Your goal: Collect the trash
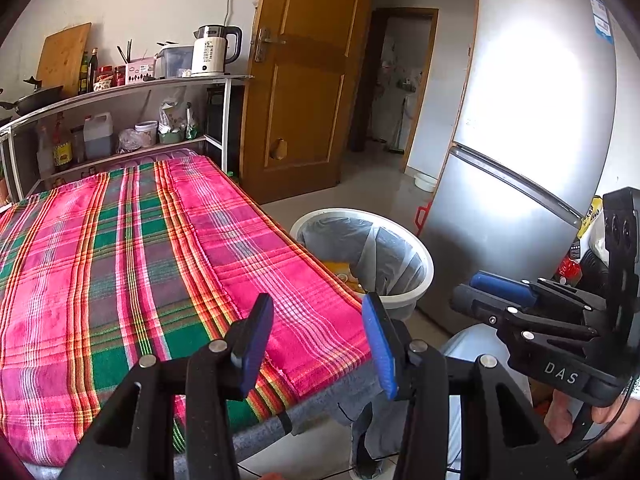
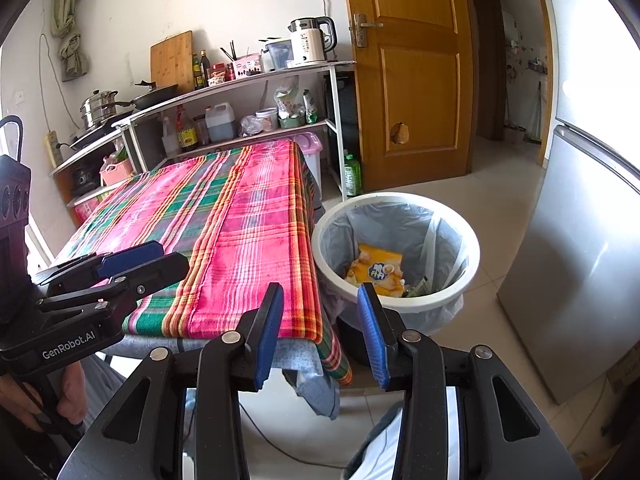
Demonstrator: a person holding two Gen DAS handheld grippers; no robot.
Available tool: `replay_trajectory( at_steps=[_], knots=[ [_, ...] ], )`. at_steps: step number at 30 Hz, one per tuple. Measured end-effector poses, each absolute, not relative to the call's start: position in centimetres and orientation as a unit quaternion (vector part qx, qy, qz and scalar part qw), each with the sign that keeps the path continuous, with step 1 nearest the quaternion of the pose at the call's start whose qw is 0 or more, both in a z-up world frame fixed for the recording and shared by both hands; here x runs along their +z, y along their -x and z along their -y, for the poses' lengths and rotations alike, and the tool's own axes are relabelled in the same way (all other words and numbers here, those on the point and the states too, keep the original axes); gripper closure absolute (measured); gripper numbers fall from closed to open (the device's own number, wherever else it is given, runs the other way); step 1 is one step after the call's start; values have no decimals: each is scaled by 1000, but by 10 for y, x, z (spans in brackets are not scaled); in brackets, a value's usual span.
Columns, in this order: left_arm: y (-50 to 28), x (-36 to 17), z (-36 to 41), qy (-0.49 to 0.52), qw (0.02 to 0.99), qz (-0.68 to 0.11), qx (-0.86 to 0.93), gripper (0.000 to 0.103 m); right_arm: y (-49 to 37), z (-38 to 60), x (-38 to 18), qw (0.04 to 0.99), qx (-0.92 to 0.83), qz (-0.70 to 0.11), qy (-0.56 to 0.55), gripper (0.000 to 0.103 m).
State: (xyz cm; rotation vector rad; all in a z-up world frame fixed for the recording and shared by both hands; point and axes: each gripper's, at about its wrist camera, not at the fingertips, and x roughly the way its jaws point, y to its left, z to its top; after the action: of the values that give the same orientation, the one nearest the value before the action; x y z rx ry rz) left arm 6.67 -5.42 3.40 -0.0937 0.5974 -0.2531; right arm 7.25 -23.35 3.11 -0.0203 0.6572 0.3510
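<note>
Trash: we see a yellow snack packet (image 2: 376,270) lying flat in the bottom of the white bin (image 2: 474,258), long axis running roughly from the near rim toward the far wall, printed face up. Its blue-white characters are too small for us to read. In the left wrist view only a yellow sliver (image 1: 340,270) shows past the bin rim (image 1: 424,256). The bin has a grey liner bag (image 2: 404,222) and stands on the floor just beside the table's right edge, between the table and the silver fridge (image 2: 580,264).

Right gripper (image 2: 320,330): we have the jaws spread apart, nothing between the blue pads (image 2: 268,332); it's level, hovering over the near table corner, aimed at the gap between table and bin.

Left gripper (image 1: 316,342): jaws also apart, nothing held, over the plaid cloth (image 1: 120,264) near the table's front edge, pointing along the table.

Each gripper shows in the other's view, side-on, with a hand on its handle. Readable: "GenRobot.AI" on the left one's body (image 2: 70,346), "DAS" on the right one's (image 1: 560,374).
</note>
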Motion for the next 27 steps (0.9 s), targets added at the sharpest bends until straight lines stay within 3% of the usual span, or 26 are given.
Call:
replay_trajectory(
  at_steps=[27],
  knots=[
    [-66,35,57,36,949,-291,-120,55,-73,232,31,931,171,-322,11,62]
  ],
)
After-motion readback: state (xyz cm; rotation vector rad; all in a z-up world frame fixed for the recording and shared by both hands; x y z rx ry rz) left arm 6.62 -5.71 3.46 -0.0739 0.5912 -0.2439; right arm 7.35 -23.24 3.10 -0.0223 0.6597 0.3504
